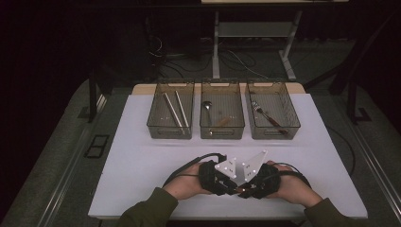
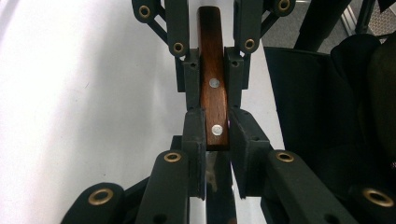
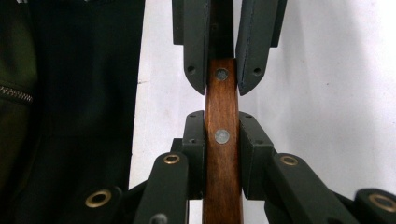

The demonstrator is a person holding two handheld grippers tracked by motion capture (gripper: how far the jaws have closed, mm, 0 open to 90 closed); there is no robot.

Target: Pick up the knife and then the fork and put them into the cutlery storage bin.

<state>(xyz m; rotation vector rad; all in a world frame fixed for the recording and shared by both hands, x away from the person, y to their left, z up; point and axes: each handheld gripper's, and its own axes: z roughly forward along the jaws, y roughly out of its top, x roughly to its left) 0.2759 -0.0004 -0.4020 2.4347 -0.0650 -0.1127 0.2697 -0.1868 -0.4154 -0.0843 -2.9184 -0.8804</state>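
Three clear bins line the far side of the white table (image 1: pixel 142 161) in the upper middle of the high view: the left bin (image 1: pixel 170 109) holds two pale rods (image 1: pixel 174 109), the middle bin (image 1: pixel 222 109) a spoon (image 1: pixel 207 106), the right bin (image 1: pixel 272 109) a fork (image 1: pixel 267 118). Low in the frame, at centre, the left gripper (image 1: pixel 226 185) and the right gripper (image 1: pixel 246 188) meet nose to nose just above the table's near edge, a hand behind each. Between them runs a wooden handle (image 2: pixel 214 88) with two metal rivets, apparently of a knife or similar utensil; its metal end is hard to make out. In the left gripper view the near jaws are clamped on the handle's riveted end, with the other gripper's jaws farther up the wood. In the right gripper view the right gripper (image 3: pixel 223 135) has its jaws pressed on the same handle (image 3: pixel 222 154), the opposite jaws pinching it just above. The step looks like a hand-over, both claws gripping at once. The next move likely calls for one claw to let go while the other keeps its hold and carries the utensil toward a bin.
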